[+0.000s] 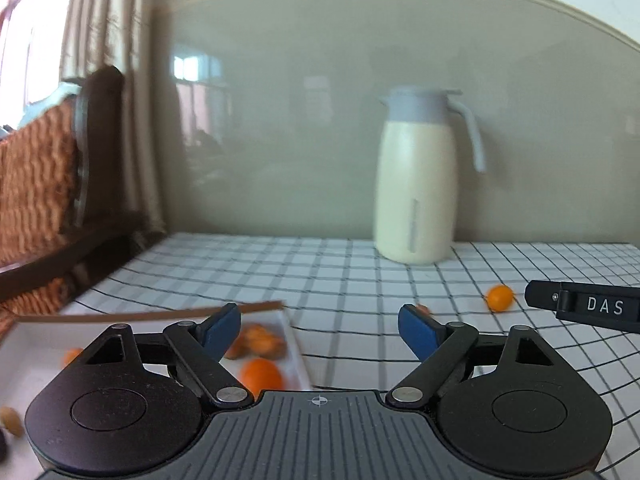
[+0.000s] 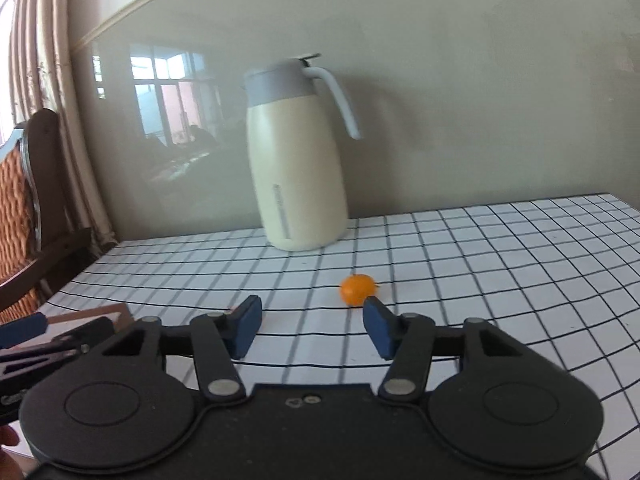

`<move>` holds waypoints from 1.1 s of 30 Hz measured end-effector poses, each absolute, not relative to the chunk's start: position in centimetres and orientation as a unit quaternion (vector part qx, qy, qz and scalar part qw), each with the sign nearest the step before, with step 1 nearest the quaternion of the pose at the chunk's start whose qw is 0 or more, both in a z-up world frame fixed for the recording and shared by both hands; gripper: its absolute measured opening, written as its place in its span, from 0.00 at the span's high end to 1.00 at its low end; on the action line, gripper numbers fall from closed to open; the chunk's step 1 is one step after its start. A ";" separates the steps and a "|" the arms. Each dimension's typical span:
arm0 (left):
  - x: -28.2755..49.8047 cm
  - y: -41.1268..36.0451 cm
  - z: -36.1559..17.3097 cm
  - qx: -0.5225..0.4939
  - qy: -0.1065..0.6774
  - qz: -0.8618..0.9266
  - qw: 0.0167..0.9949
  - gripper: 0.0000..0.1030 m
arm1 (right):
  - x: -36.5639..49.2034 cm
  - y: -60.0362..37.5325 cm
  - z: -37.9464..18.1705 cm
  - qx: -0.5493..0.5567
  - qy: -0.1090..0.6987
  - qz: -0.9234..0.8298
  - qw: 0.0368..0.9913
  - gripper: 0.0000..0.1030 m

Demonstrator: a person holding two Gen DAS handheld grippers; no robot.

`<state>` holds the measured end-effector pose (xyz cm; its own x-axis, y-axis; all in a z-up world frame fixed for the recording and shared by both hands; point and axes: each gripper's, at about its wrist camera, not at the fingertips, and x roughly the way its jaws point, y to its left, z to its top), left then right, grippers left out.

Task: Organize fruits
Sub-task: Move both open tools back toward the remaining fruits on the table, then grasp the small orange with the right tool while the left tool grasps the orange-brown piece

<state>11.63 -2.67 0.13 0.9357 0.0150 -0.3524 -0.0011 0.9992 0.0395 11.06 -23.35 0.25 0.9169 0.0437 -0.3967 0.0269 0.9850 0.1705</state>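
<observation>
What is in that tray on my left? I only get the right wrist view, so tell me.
Observer: The white tray holds an orange fruit near its right edge, next to brownish pieces too blurred to name.
Operator: Report the left claw.
Observer: The left claw is open, with one finger in front of the tray and the other in front of the cloth. Nothing is between its pads.
Operator: Check the tray's left part.
Observer: A small orange fruit lies there, partly hidden behind the claw's body.
</observation>
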 end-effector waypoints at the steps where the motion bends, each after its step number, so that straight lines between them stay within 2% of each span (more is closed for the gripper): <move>1: 12.1 -3.2 0.0 0.015 0.186 0.000 0.982 0.17 | 11.1 -23.7 0.2 0.089 0.207 0.002 0.974 0.54; 4: 13.4 -4.8 -0.3 0.009 0.201 -0.015 0.979 0.27 | 11.7 -24.5 0.0 0.085 0.214 -0.001 0.973 0.59; 9: 15.9 -7.1 -1.3 0.012 0.228 -0.030 0.973 0.33 | 13.7 -25.4 -0.7 0.079 0.233 -0.001 0.969 0.61; 11: 17.1 -7.7 -1.8 0.010 0.240 -0.038 0.970 0.47 | 14.7 -25.6 -1.1 0.082 0.241 0.000 0.967 0.62; 12: 17.7 -8.0 -2.0 0.007 0.246 -0.041 0.968 0.48 | 15.2 -25.7 -1.3 0.080 0.244 0.000 0.966 0.62; 33: 24.9 -9.9 -5.0 -0.015 0.300 -0.028 0.953 0.49 | 23.9 -26.5 -4.2 0.076 0.292 0.003 0.953 0.60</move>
